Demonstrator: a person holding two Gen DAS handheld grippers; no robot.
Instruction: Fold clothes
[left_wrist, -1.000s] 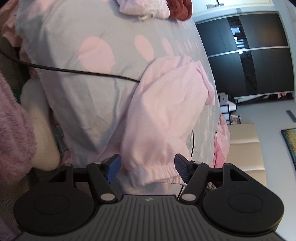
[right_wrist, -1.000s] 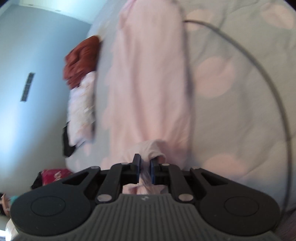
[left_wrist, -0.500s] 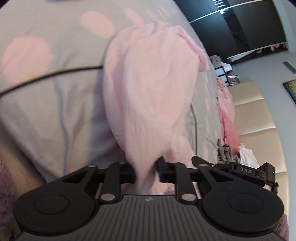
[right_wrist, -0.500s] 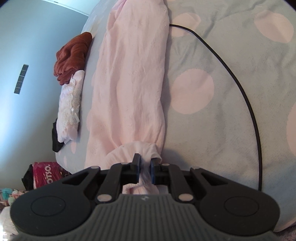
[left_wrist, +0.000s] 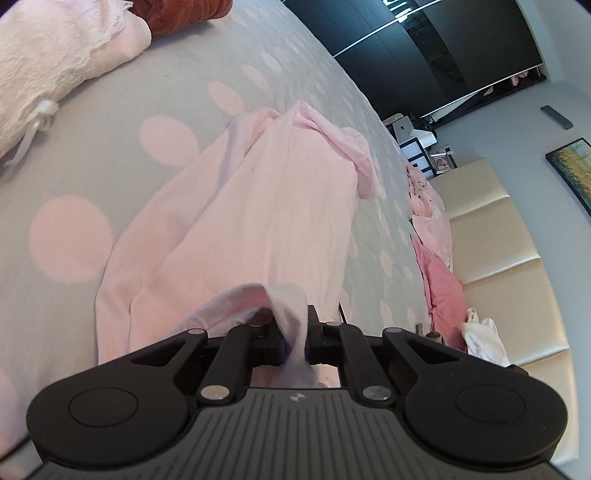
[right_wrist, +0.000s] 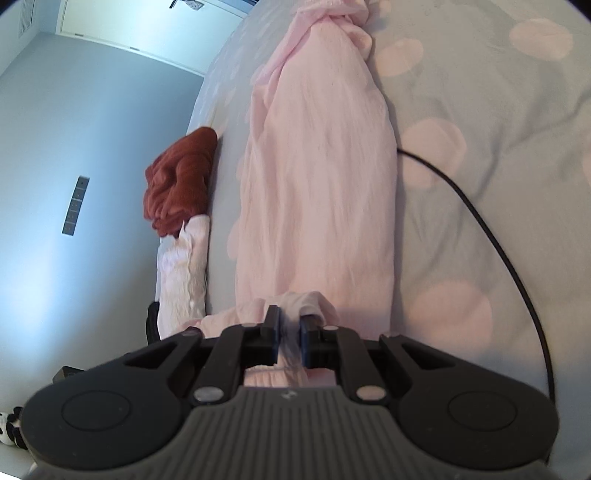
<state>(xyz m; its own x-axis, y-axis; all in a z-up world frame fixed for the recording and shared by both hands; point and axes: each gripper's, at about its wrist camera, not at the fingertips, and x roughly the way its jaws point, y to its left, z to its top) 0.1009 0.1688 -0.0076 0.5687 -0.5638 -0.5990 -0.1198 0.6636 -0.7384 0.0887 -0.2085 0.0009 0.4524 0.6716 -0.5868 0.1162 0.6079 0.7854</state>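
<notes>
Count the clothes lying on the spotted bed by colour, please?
Pale pink: 2, the garment both grippers pinch and the lacy folded one.
Rust red: 1.
Total: 3.

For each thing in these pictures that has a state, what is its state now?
Left gripper: shut on the pink garment.
Right gripper: shut on the pink garment.
Pink garment: stretched lengthwise on the bed, wrinkled, far end bunched.
Rust-red cloth: crumpled at the bed's edge.
White lace garment: folded, lying flat.
Black cable: loose on the bedspread.
</notes>
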